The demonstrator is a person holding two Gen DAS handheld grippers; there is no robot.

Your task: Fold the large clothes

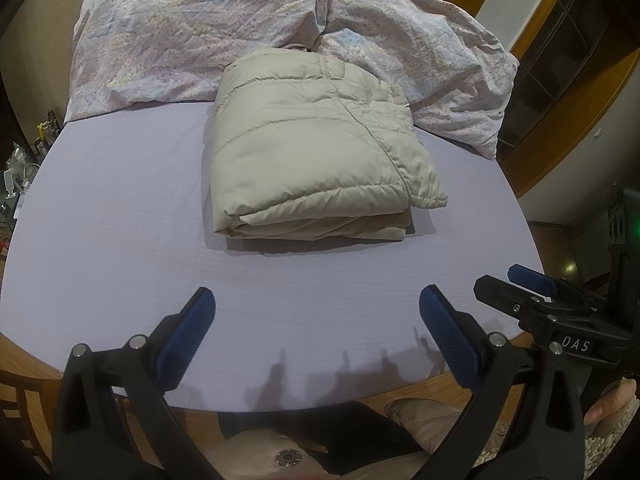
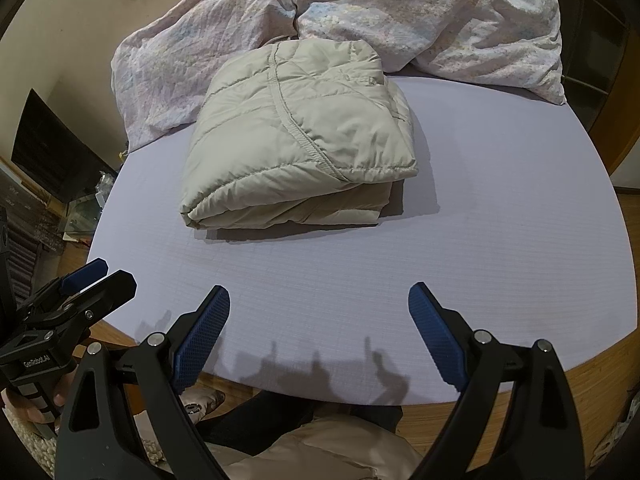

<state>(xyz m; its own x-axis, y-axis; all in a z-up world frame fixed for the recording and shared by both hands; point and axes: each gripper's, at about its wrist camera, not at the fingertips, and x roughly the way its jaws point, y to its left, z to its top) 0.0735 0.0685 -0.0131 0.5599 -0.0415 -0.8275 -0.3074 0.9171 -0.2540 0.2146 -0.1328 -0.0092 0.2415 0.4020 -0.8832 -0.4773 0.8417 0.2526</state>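
Observation:
A beige quilted puffer jacket (image 1: 316, 144) lies folded into a thick rectangular bundle on the lilac bed sheet (image 1: 120, 220). The same jacket (image 2: 300, 140) sits mid-bed in the right wrist view. My left gripper (image 1: 316, 300) hangs open over the near edge of the bed, well short of the jacket, with nothing between its blue pads. My right gripper (image 2: 318, 296) is open and empty too, held beside the left one. Each gripper shows in the other's view: the right gripper (image 1: 520, 280) at the right, the left gripper (image 2: 100, 276) at the left.
A crumpled pastel floral duvet (image 1: 240, 32) fills the far side of the bed behind the jacket. The wooden bed frame (image 1: 400, 392) runs along the near edge. A cluttered side table (image 2: 80, 208) stands at the left. A person's beige clothing (image 2: 320, 448) is below the grippers.

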